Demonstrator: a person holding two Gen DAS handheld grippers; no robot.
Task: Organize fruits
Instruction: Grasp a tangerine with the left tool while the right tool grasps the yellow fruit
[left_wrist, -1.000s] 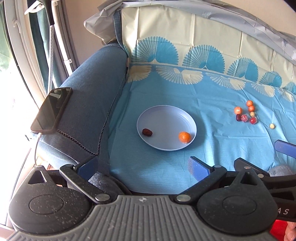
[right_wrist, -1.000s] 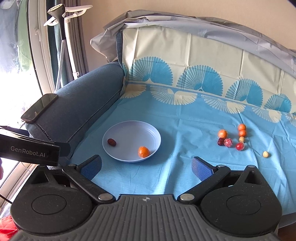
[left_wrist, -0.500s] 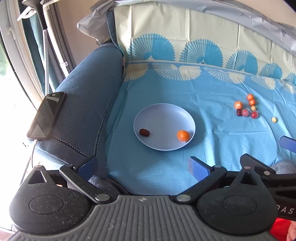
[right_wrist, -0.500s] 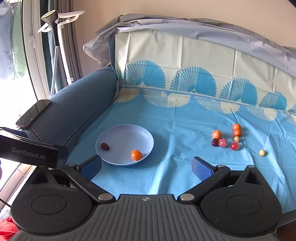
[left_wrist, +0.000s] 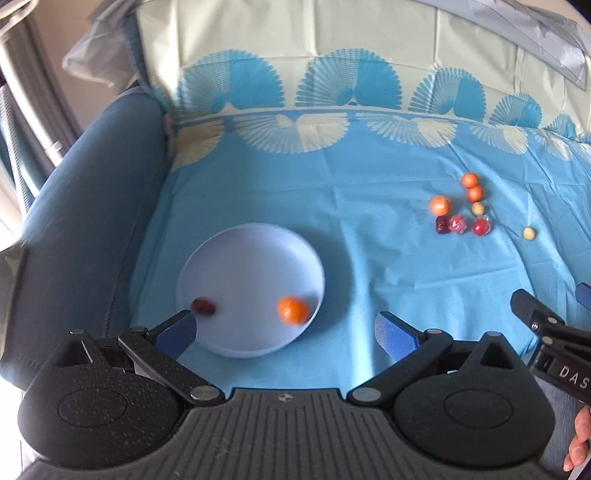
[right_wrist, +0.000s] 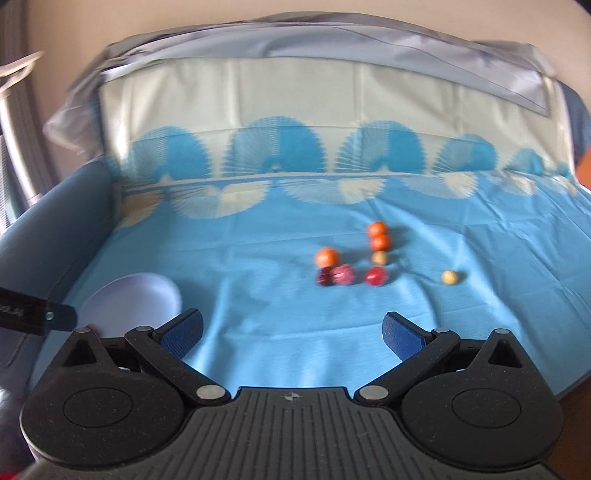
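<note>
Only by the left view are an orange (left_wrist: 293, 310) and a date (left_wrist: 202, 306) shown in the plate (left_wrist: 251, 258). Both grippers, left (left_wrist: 284, 328) and right (right_wrist: 291, 328), are held spread, nothing grasped.

Your fruit count
You have one plate (left_wrist: 207, 258) holding two fruits (left_wrist: 293, 310); eight loose fruits (left_wrist: 439, 205) lie on the cloth (left_wrist: 369, 258).

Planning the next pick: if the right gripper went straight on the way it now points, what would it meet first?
Probably the blue cloth just short of the fruit cluster; the wrapped pink fruit and dark red fruit lie nearest that line. The right gripper is open and empty. Depth is uncertain.
</note>
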